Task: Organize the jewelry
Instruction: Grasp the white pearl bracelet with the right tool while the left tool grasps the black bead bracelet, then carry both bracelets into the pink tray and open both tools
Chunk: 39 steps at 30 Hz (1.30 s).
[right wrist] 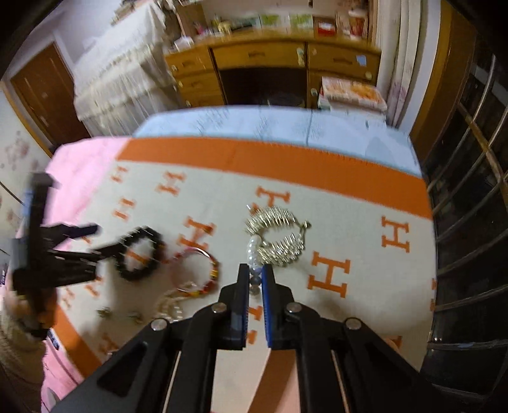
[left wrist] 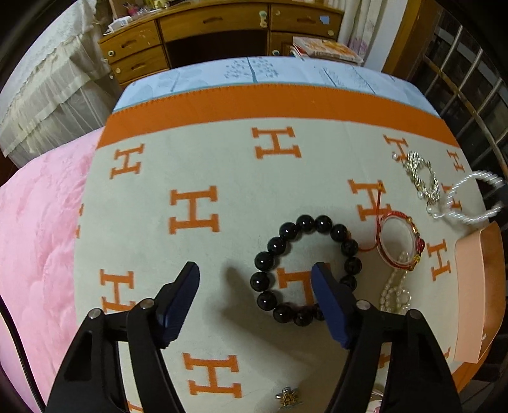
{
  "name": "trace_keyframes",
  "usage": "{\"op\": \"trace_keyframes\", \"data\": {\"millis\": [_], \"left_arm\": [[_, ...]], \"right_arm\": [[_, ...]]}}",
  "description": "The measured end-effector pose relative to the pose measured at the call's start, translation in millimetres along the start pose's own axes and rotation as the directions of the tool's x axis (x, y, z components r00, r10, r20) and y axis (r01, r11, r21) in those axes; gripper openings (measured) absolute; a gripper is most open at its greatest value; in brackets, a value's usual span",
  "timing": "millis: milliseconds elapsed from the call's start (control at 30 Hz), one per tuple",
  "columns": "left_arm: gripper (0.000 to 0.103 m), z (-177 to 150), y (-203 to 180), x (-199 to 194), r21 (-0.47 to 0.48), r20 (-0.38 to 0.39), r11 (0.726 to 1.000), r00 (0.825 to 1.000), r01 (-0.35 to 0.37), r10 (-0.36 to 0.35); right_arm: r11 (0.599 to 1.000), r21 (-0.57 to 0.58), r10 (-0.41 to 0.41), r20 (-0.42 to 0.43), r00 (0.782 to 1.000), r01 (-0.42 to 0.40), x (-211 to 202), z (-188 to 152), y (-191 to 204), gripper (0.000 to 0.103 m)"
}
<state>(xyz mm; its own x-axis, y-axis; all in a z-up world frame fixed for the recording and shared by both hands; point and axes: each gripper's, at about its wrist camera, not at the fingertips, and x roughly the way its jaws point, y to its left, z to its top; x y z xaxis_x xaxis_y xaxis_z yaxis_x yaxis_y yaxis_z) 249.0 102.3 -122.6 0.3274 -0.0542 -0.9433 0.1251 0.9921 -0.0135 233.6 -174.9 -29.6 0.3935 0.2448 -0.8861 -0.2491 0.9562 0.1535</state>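
A black bead bracelet (left wrist: 301, 270) lies on the cream blanket with orange H marks (left wrist: 222, 165). My left gripper (left wrist: 255, 273) is open just above it, its right finger inside the ring. It also shows at the left of the right wrist view (right wrist: 79, 251) over the black bracelet (right wrist: 139, 254). Beside it lie a red and gold bangle (left wrist: 401, 241), a small pearl strand (left wrist: 395, 292) and a silver crystal piece (left wrist: 422, 178). My right gripper (right wrist: 254, 270) is shut on a white pearl strand (right wrist: 254, 251), next to a gold comb clip (right wrist: 276, 235).
A pink card or pouch (left wrist: 476, 292) lies at the blanket's right edge. A small gold charm (left wrist: 287, 397) lies near the front edge. A pink quilt (left wrist: 38, 222) is on the left. A wooden dresser (left wrist: 222, 28) stands behind the bed, and a metal railing (right wrist: 470, 222) runs along the right.
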Motion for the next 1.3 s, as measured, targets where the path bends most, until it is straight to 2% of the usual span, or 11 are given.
{"op": "trace_keyframes", "data": {"millis": [67,167,367,533,600,633,833,1000,1067,1133,1300], "left_arm": [[0.059,1.6,-1.3,6.1,0.007,-0.020,1.000,1.000,0.001,-0.001],[0.051,2.8,-1.6,13.3,0.005,-0.057,1.000,0.998,0.006,-0.006],[0.045,6.1,-0.4,27.2,-0.015,-0.113,1.000,0.993,0.016,-0.018],[0.043,9.2,-1.9,29.8,-0.025,-0.115,1.000,0.993,0.007,-0.010],[0.033,9.7,-3.2,28.7,-0.020,-0.110,1.000,0.994,0.006,-0.008],[0.013,10.3,-5.1,28.0,-0.020,-0.105,1.000,0.994,0.003,-0.005],[0.012,6.2,-11.2,19.7,-0.055,-0.064,0.998,0.997,-0.041,0.038],[0.012,1.7,-20.6,-13.8,-0.059,0.022,0.997,0.999,-0.041,0.042],[0.012,0.4,-25.1,-30.1,-0.049,0.056,0.998,0.997,-0.041,0.044],[0.012,-0.8,-34.5,-49.8,-0.030,0.091,0.999,0.995,-0.039,0.042],[0.012,-5.8,-64.4,-92.1,0.047,0.166,0.998,0.986,-0.032,0.024]], "right_arm": [[1.000,0.005,0.023,0.047,0.999,-0.023,-23.2,-3.9,1.7,0.007],[0.999,0.015,0.047,0.102,0.994,-0.049,-49.8,-10.2,0.8,0.007],[0.997,0.032,0.060,0.186,0.981,-0.067,-95.9,-35.1,-10.7,0.007],[0.998,0.050,0.025,0.187,0.982,-0.035,-107.5,-60.8,-20.5,0.007],[0.997,0.066,0.020,0.169,0.985,-0.032,-104.1,-71.3,-25.9,0.007],[0.997,0.075,0.019,0.161,0.987,-0.031,-100.4,-75.7,-28.0,0.007],[0.990,0.136,0.021,0.074,0.997,-0.031,-69.7,-103.2,-38.7,0.007],[0.986,0.154,0.061,0.017,0.998,-0.063,-51.6,-117.8,-39.9,0.008],[0.988,0.148,0.039,0.015,0.999,-0.041,-50.2,-121.3,-38.6,0.008],[0.989,0.144,-0.017,0.005,1.000,0.016,-47.2,-124.2,-37.6,0.008],[0.985,0.175,-0.009,-0.015,1.000,0.012,-40.1,-136.2,-43.9,0.008]]}}
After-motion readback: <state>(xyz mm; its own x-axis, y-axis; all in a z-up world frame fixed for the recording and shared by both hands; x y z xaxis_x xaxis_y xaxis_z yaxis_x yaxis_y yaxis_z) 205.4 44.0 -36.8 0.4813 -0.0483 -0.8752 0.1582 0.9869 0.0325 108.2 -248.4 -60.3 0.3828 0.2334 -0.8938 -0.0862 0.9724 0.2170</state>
